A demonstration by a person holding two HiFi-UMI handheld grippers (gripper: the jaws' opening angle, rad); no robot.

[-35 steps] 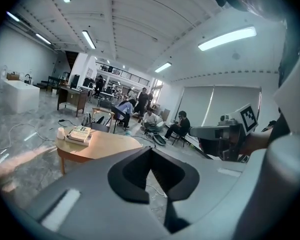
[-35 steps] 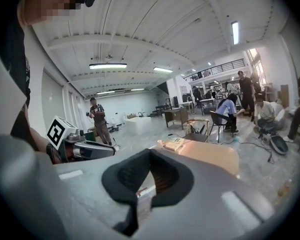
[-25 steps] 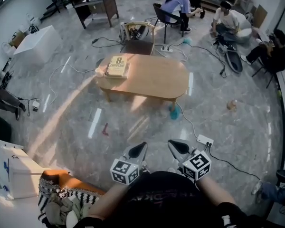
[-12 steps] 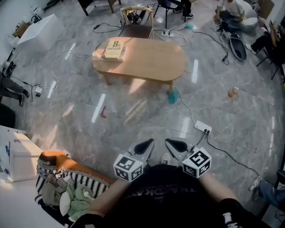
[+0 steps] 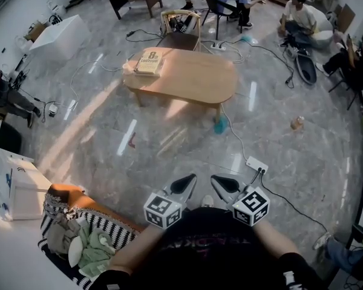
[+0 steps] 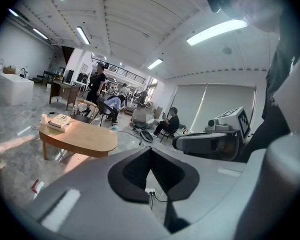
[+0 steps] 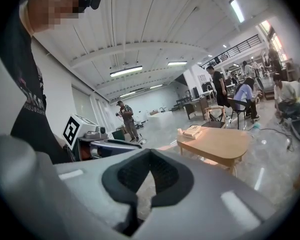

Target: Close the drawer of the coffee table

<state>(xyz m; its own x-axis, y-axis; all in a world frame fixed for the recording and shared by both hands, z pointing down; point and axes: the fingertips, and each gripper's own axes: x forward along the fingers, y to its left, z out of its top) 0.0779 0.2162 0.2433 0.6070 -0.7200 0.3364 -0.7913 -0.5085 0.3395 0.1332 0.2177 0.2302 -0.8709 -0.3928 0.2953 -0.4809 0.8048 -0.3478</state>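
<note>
Oval wooden coffee table (image 5: 193,80) on glossy grey marble floor (image 5: 169,156). At its 10 o'clock end, a book (image 5: 149,61) lying flat, with a white cup (image 6: 44,119) just beside it. On the floor, a teal object (image 5: 220,125) by the table's 5 o'clock leg, a white power strip (image 5: 257,164) farther out at 5 o'clock, and a small red item (image 5: 132,141) at 7 o'clock.
</note>
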